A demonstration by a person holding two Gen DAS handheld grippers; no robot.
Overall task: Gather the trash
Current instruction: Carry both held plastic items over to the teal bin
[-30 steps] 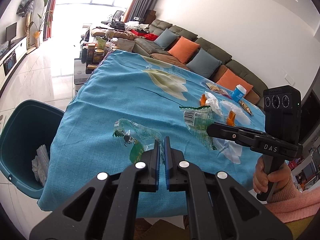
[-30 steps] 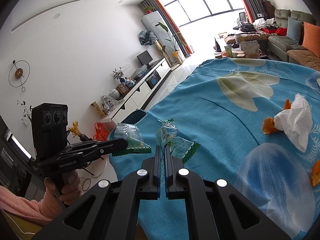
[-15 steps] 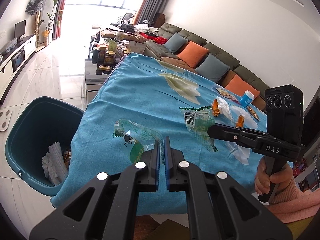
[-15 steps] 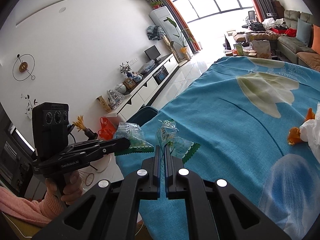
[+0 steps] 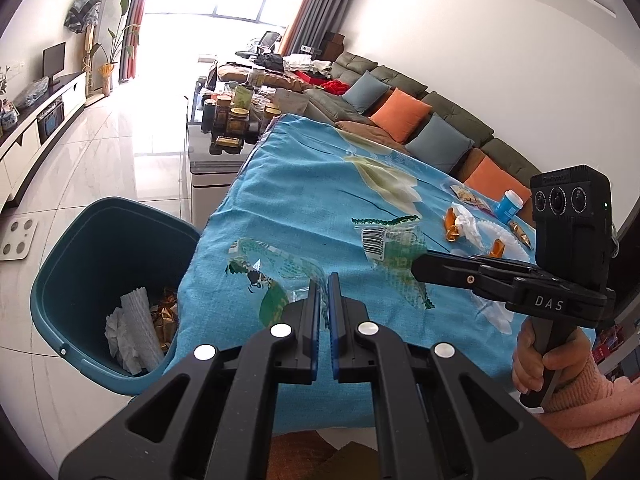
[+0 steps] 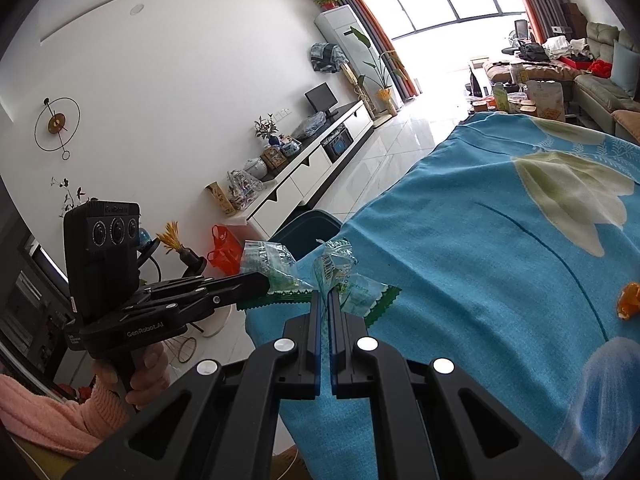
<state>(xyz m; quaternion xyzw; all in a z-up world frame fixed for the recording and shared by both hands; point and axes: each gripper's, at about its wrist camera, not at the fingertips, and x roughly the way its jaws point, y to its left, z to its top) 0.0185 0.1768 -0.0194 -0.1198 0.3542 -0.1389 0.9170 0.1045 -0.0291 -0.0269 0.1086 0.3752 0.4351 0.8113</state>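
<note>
From the left wrist view, the left gripper (image 5: pixel 324 280) had its 2 fingers pinched together on a crumpled clear plastic wrapper with green print (image 5: pixel 264 268), held above the near edge of the table under a bright blue floral cloth (image 5: pixel 304 184). The open teal plastic bin (image 5: pixel 76 248) stood on the floor just beside the table's left side, with white paper and other scraps in it. To the right, the right gripper (image 5: pixel 418 266) was clamped on a second clear wrapper with a barcode and green zigzag edge (image 5: pixel 384 240). More litter lay further along the cloth: a crumpled white tissue (image 5: pixel 468 222) and orange peel pieces (image 5: pixel 452 226).

From the right wrist view, the right gripper's fingers (image 6: pixel 318 312) were shut on that barcoded wrapper, which stood up crumpled at their tips. The left gripper showed alongside, its hand (image 6: pixel 140 368) in a pink knitted sleeve (image 6: pixel 44 408).

I judged this the carry step, both wrappers lifted. Next, both grippers needed to swing left until over the bin's mouth, then open. Both pointed forward and somewhat downward, side by side.
</note>
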